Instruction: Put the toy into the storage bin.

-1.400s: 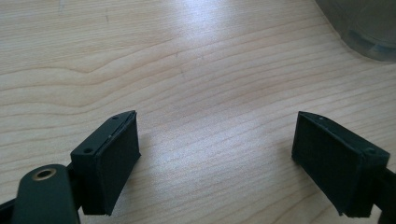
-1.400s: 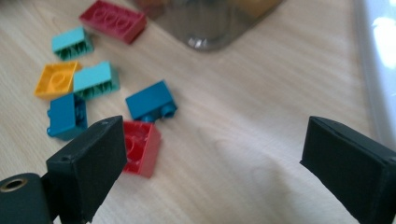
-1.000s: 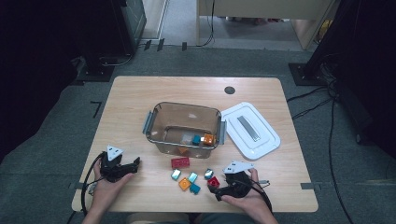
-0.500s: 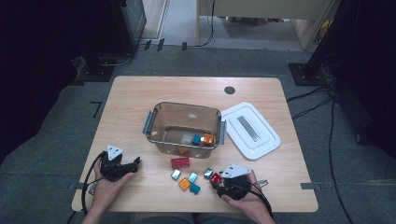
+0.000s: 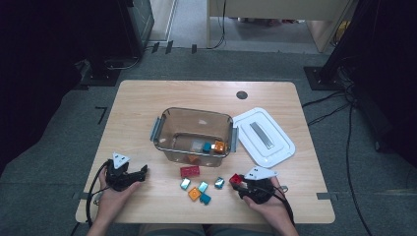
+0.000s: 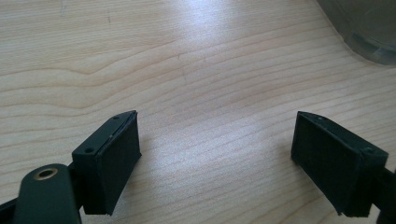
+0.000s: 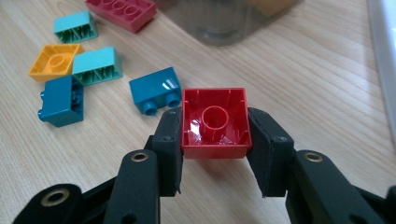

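My right tongs [image 7: 215,156] have just been closing and now pinch the red brick [image 7: 215,122] by its sides, low over the desk [image 5: 147,105], so it lifts squarely toward the clear bin [image 5: 193,133]. My left tongs [image 6: 224,158] rest wide and empty, clear of the loose bricks.

A clear bin [image 5: 167,129] holding a few bricks is being flanked by a white lid [image 5: 280,147] on the worktop [image 5: 142,103].
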Motion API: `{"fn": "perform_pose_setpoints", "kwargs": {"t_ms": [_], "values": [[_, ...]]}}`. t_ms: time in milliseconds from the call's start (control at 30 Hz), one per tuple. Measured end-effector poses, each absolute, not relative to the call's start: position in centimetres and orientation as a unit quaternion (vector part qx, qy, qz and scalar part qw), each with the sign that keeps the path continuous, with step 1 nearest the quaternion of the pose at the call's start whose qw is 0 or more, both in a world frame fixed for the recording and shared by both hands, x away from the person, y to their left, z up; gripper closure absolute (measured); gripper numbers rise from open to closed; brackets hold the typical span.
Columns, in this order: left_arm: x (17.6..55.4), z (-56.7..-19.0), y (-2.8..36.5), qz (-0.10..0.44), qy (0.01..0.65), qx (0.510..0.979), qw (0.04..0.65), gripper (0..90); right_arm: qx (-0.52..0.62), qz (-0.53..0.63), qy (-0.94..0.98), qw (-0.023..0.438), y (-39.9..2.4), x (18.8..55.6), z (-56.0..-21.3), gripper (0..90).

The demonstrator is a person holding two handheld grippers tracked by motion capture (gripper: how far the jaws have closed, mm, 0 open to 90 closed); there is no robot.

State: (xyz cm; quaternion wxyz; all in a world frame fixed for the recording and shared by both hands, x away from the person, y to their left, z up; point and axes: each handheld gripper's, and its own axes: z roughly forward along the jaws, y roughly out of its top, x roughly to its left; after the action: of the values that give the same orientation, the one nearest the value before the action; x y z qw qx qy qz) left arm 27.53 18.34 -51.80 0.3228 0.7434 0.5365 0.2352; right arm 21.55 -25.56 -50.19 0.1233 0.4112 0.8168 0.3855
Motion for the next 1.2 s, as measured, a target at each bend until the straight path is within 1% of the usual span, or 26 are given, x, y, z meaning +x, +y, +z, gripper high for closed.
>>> {"fn": "perform_pose_setpoints", "kwargs": {"t_ms": [167,667,900,1200], "values": [[27.5,-51.8,18.3,0.235,0.536,0.743,0.323,15.3,0.421,0.394,0.809,0.114,-26.5,22.1,-49.5,60.0],[27.4,-51.8,18.3,0.235,0.534,0.745,0.324,15.3,0.409,0.409,0.809,0.107,-26.8,23.8,-46.6,60.0],[27.4,-51.8,18.3,0.235,0.534,0.745,0.324,15.2,0.413,0.402,0.809,0.117,-27.7,24.4,-45.0,60.0],[27.4,-51.8,18.3,0.235,0.535,0.744,0.323,15.3,0.413,0.401,0.809,0.118,-28.8,25.3,-43.2,60.1]]}}
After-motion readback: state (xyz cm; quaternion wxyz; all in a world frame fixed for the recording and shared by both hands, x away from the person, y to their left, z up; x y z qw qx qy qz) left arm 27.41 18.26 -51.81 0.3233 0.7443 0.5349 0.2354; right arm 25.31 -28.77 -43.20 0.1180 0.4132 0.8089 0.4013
